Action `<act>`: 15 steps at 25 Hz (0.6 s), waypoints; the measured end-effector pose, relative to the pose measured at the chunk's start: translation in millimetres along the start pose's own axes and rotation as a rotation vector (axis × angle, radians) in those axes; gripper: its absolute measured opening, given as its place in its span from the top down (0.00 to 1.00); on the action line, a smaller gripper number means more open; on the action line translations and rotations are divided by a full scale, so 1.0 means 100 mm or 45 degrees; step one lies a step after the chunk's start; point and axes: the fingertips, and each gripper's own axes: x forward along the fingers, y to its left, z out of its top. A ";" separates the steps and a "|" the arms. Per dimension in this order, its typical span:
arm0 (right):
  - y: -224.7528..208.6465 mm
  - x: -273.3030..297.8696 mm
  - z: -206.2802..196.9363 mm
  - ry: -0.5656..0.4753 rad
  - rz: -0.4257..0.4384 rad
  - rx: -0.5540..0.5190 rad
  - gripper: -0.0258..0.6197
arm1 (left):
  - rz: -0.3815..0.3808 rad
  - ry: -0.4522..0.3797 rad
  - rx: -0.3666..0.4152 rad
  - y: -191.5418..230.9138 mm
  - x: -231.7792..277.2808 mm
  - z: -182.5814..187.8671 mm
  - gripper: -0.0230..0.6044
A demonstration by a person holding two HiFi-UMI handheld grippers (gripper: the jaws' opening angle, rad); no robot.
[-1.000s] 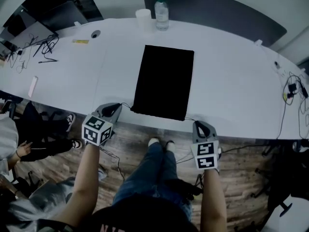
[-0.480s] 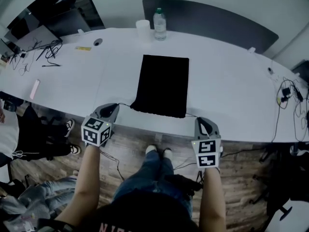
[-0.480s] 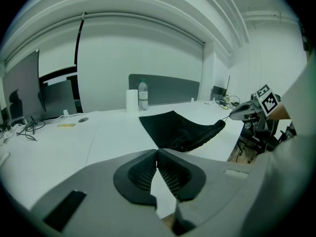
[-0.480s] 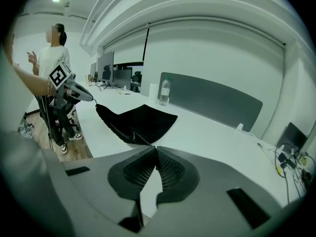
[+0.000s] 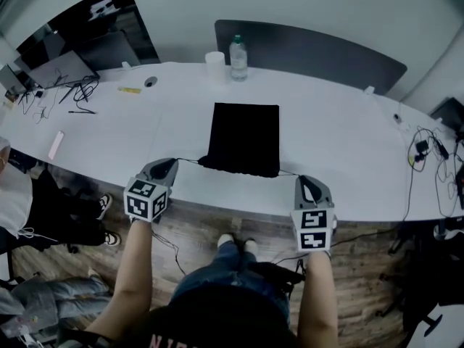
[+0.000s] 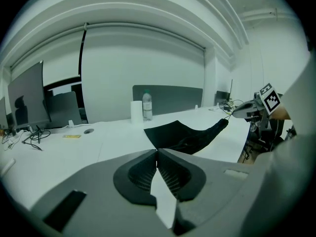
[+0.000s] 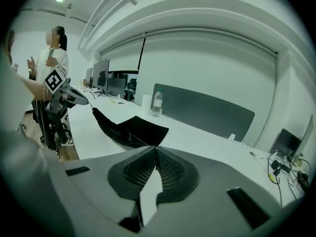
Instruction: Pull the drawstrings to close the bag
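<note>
A flat black drawstring bag lies on the white table, its gathered mouth towards me. A thin drawstring runs from the bag's near left corner into my left gripper, which is shut on it. Another drawstring leads from the near right corner to my right gripper, also shut. In the left gripper view the jaws meet, with the bag and the right gripper beyond. From the right gripper, I see the bag and the left gripper.
A water bottle and a white cup stand at the table's far edge before a grey partition. Cables lie at far left and far right. A person sits at left.
The head view has pulled back and up, so the bag looks smaller. Both grippers stay shut at the table's near edge, and the strings to the bag's corners look straighter.
</note>
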 end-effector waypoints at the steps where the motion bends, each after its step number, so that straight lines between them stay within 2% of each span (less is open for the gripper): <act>1: -0.02 0.00 0.03 -0.008 -0.007 0.004 0.96 | 0.006 -0.006 0.000 0.02 0.00 0.03 0.95; 15: -0.32 -0.07 0.39 -0.095 -0.121 0.063 0.96 | 0.053 -0.095 0.046 0.25 -0.08 0.40 0.95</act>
